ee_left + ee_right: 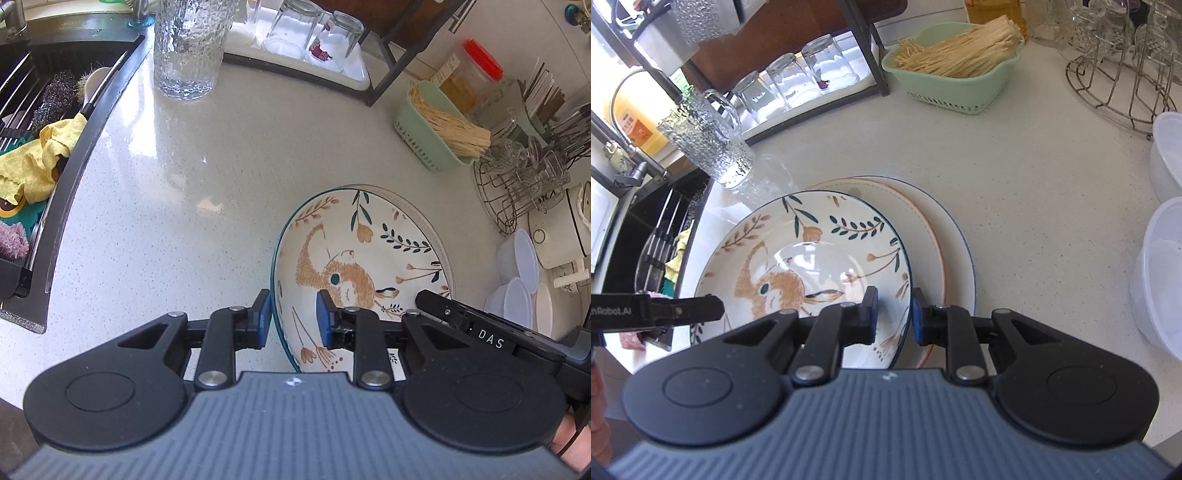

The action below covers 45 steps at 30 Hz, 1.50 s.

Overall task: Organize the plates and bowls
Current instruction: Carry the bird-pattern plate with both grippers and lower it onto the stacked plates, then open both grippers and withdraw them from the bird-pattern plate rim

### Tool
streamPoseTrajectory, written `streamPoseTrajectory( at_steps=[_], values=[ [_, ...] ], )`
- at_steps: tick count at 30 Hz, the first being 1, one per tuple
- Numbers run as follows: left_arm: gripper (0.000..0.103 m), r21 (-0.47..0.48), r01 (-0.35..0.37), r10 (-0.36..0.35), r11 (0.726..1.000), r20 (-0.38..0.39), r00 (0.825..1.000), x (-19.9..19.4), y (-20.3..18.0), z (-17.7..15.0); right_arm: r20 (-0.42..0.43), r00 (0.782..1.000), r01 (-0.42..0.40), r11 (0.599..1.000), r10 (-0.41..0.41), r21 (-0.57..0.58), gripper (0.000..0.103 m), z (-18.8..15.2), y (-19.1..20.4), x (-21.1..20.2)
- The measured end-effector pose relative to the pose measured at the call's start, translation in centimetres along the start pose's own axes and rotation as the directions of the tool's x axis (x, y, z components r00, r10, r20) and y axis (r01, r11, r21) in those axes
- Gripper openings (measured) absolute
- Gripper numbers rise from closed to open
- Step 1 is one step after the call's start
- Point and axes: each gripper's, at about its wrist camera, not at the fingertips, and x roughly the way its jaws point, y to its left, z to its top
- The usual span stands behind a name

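Note:
A deep plate with a rabbit and leaf pattern (369, 251) (812, 251) lies on top of a stack, shifted left over a pink-rimmed plate (923, 229) and a wider blue-rimmed plate (958, 236). My left gripper (293, 317) straddles the rabbit plate's left rim. One blue pad is against the outside and the other on the inner wall, so it is shut on the plate. My right gripper (894, 317) straddles the right rim with a little gap at the pads, so it is open. One finger of each gripper shows in the other's view.
A textured glass tumbler (188, 48) (709, 140) stands behind the plates near the sink (55, 110). Upturned glasses (790, 81) sit on a white tray. A green basket (956, 74), a wire rack (1123, 85) and plastic containers (1160, 277) line the right.

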Motion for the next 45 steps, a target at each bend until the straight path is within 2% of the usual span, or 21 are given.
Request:
streamPoseTrajectory(
  at_steps=[6,11,16,24,33,42,45],
  values=[
    [0.03,0.024,-0.007,0.008,1.0,-0.009,1.0,0.1,-0.6,-0.1,0.026,0.999,0.033,0.999,-0.034,0.019,0.022,-0.3,0.0,-0.8],
    [0.03,0.023,-0.004,0.004,1.0,-0.006,1.0,0.2,-0.8,-0.6,0.075,0.995,0.071,0.997,-0.07,-0.014,0.022,-0.4,0.4,-1.7],
    [0.03,0.021,-0.012,0.011,1.0,0.005,1.0,0.0,-1.0,-0.8,0.085,0.993,0.08,0.997,-0.077,-0.024,0.021,-0.6,0.5,-2.0],
    [0.03,0.072,-0.025,0.024,0.997,0.009,1.0,0.1,-2.4,-0.4,0.135,0.986,0.103,0.994,-0.096,-0.045,0.021,-0.6,0.7,-3.2],
    [0.03,0.163,-0.027,0.011,0.986,0.097,0.995,-1.8,-5.0,1.3,0.191,0.978,0.096,0.995,-0.089,-0.025,0.021,0.5,0.9,-5.8],
    [0.03,0.237,-0.049,-0.006,0.97,0.227,0.974,-4.6,-10.4,1.0,0.32,0.946,0.072,0.997,-0.059,-0.029,0.021,1.6,-0.3,-11.6],
    [0.03,0.226,-0.045,-0.012,0.973,0.245,0.969,-5.0,-12.7,0.4,0.349,0.936,0.061,0.997,-0.04,-0.05,0.021,1.6,-1.3,-12.8]
  ],
)
